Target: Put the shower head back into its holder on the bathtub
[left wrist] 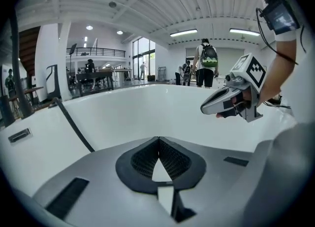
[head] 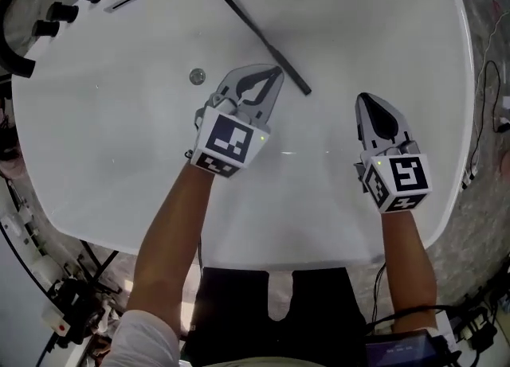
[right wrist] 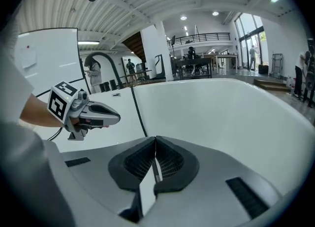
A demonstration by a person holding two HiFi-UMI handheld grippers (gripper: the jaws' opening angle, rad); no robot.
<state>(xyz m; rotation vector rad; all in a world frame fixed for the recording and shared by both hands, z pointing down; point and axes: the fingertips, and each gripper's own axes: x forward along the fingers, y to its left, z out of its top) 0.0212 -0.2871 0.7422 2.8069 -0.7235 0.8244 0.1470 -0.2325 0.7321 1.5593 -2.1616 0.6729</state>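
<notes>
Nearest, both grey grippers hover inside the white oval bathtub (head: 446,79). The left gripper (head: 273,75) and right gripper (head: 366,104) are each pressed together and empty. Just beyond the left tip, the slim black shower wand (head: 275,53) lies on the tub floor. It looks thin and smooth, so it may roll or slip from a pinch. Swung carelessly, it could knock the black tap fittings (head: 62,12) on the far-left rim.
</notes>
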